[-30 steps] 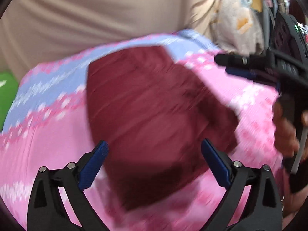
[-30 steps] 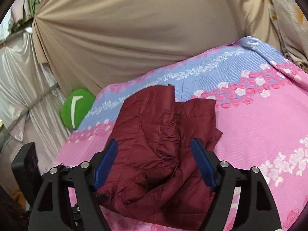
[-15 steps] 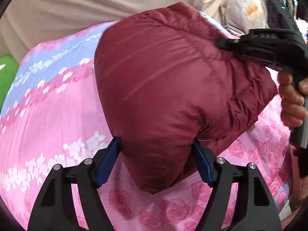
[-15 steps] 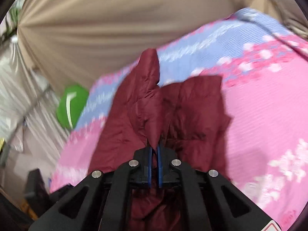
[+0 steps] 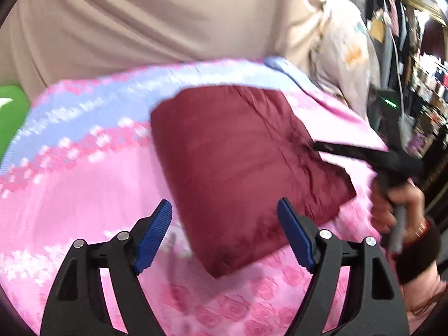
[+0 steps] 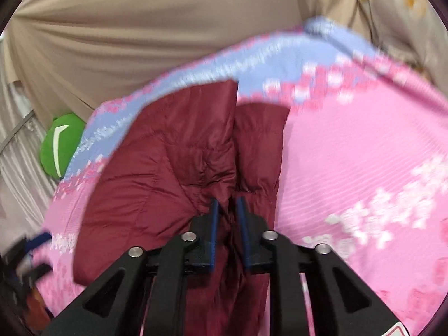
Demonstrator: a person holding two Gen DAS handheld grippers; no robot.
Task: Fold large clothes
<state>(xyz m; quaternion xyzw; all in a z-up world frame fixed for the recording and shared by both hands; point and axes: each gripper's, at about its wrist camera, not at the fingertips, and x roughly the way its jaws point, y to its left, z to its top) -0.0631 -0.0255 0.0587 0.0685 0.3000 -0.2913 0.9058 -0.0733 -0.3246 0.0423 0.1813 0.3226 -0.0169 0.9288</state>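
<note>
the right gripper (image 6: 227, 210) sat nearest the maroon puffer jacket (image 6: 179, 173), its jaws opening with a pinch of the near hem between them — the pads looked just clear of the cloth. from there the jacket ran straight ahead, long axis away from the gripper, over the pink floral bed cover (image 6: 364, 154). the left gripper (image 5: 224, 224) hung open and opening, empty, short of the jacket's near corner, which lay ahead and slightly right of it. the right hand (image 5: 397, 204) looked closer for the next fold — beyond lay a beige curtain (image 6: 168, 28).
</note>
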